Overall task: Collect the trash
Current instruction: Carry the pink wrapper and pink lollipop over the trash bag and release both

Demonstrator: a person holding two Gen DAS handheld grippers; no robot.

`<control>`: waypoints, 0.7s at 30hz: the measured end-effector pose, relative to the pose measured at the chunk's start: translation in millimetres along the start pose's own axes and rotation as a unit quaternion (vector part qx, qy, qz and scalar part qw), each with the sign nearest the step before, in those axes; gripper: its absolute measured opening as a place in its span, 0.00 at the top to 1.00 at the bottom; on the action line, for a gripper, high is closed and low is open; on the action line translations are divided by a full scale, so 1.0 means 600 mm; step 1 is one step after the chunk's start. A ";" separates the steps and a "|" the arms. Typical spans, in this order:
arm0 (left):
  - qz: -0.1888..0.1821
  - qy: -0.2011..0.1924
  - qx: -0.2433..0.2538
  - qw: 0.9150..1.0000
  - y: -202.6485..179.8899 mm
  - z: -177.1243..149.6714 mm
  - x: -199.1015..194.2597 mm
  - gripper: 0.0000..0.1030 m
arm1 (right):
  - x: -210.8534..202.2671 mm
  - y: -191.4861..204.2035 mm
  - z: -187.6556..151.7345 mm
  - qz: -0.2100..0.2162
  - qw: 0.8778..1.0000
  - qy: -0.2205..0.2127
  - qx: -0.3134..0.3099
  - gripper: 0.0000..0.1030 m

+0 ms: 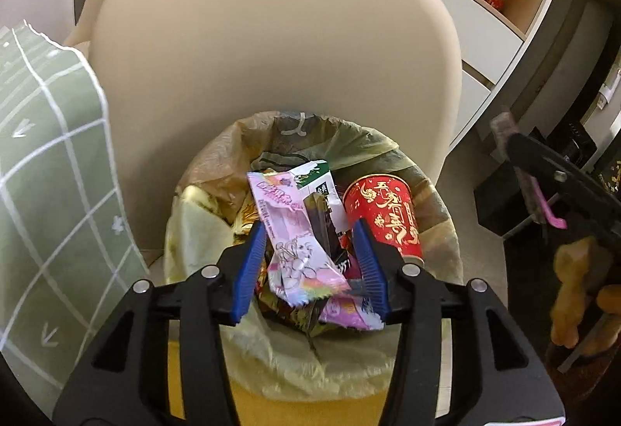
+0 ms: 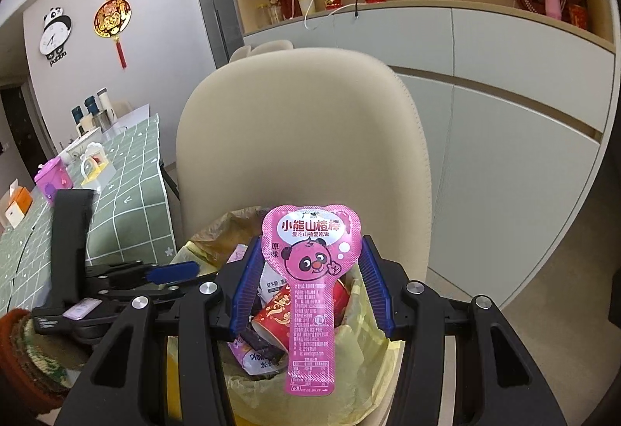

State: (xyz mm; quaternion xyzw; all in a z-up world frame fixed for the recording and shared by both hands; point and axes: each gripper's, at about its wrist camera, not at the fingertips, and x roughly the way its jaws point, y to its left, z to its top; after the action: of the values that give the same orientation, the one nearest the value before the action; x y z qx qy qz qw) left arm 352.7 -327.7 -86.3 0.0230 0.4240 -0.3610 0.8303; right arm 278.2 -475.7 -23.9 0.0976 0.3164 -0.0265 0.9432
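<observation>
Above the lined bin (image 2: pixel 349 383), both hand-held grippers (image 1: pixel 310 259) (image 2: pixel 310 282) gape, pink wrappers (image 1: pixel 295 247) (image 2: pixel 310 282) loose between their jaws.

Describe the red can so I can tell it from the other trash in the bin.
Start at the beige chair back; right below it stands the bin lined with a yellowish bag. Along the bin's right side, the red can stands nearly upright beside the pink wrapper and milk carton. It is the only rigid cylinder there, red with gold Chinese lettering.
</observation>
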 end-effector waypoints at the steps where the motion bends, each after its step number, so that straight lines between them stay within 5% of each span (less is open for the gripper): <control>1: 0.004 -0.005 0.002 1.000 -0.001 -0.002 -0.010 0.54 | 0.005 0.002 0.001 0.002 1.000 0.002 0.001 0.54; 15: 0.037 -0.074 -0.042 0.996 0.043 -0.061 -0.178 0.49 | 0.117 0.121 -0.013 0.055 0.995 0.049 -0.065 0.54; 21: 0.073 -0.077 -0.037 0.994 0.066 -0.093 -0.215 0.48 | 0.202 0.162 -0.032 0.021 0.988 0.112 -0.104 0.54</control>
State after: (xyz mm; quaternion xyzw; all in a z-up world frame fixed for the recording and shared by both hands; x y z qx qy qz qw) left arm 289.8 -204.3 -39.8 -0.0043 0.3690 -0.2839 0.8850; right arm 374.5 -375.3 -95.8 0.0076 0.4188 0.0381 0.9073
